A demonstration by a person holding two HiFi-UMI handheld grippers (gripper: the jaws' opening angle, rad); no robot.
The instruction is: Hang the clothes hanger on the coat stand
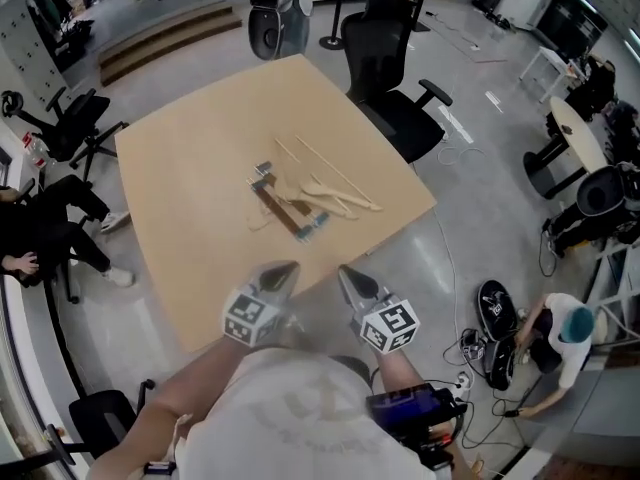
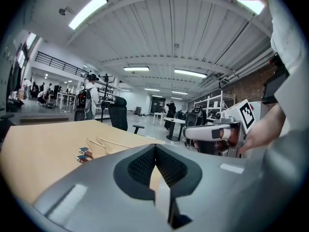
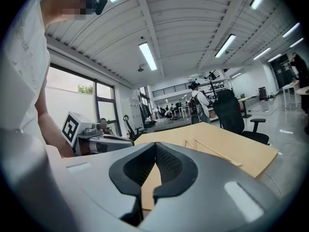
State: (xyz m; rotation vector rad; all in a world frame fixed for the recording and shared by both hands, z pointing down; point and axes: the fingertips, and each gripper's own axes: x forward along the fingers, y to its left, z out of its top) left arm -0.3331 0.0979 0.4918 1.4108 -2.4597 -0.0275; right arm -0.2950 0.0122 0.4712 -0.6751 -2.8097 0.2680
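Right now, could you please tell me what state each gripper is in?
Left gripper: closed, holding nothing.
Right gripper: closed, holding nothing.

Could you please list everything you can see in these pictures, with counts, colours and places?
Square light wooden table: one, tan, centre of the head view.
Pale wooden clothes hangers: several, overlapping, count unclear, mid-table.
Dark brown clip hanger: one, blue-grey clips, left edge of that pile.
Black office chair: one, table's far side.
Crouching person in a teal cap: one, floor, lower right.
Left tongs: one, grey, shut, empty, near table edge.
Right tongs: one, grey, shut, empty, beside the left.
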